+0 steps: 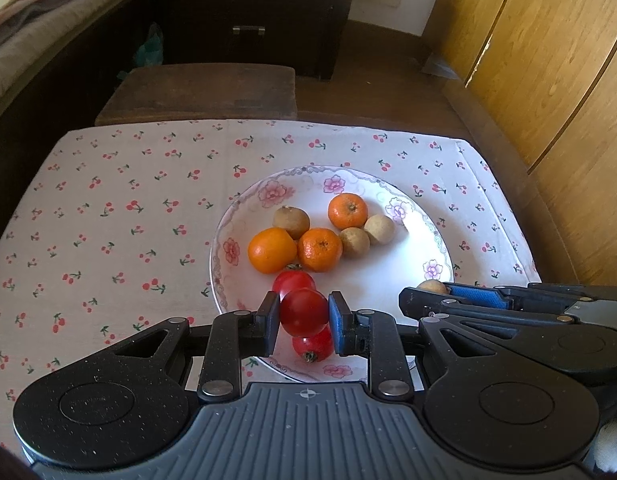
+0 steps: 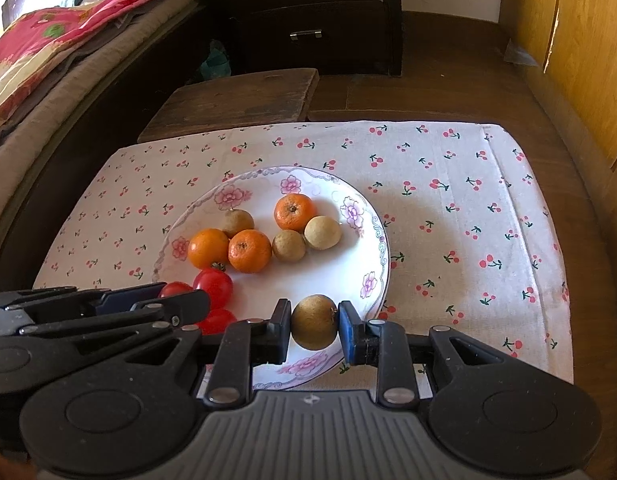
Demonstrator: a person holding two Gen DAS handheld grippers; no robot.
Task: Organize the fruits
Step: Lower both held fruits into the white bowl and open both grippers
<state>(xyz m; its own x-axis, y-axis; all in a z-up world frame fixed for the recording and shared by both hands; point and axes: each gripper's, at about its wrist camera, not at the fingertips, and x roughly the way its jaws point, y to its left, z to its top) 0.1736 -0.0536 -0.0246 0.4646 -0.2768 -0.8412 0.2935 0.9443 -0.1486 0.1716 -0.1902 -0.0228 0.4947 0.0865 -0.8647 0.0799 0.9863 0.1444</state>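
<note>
1. Nearest the left wrist camera, the left gripper [image 1: 303,322] is clamping a red tomato [image 1: 303,312] between its two pads, holding it just above the near rim of the plate [image 1: 424,236].
2. Two more tomatoes are lying on the plate right by the held one: one [image 1: 293,282] just beyond it, another [image 1: 312,346] beneath it, so the reds appear to be getting grouped at this near edge.
3. In the right wrist view, the right gripper [image 2: 314,326] is squeezing a brown longan [image 2: 314,322] from both sides, hovering over the plate's near right rim.
4. Three oranges [image 1: 319,249] are sitting near the plate's middle, with three other longans [image 1: 354,242] tucked among them.
5. Both grippers are pointing steeply down, side by side, each carrying one fruit, probably so each fruit can be set beside its own kind.
6. Under the plate, a cherry-print cloth [image 1: 128,208] is covering the table.
7. Sorting looks well under way: oranges and longans are mixed on the plate.
</note>
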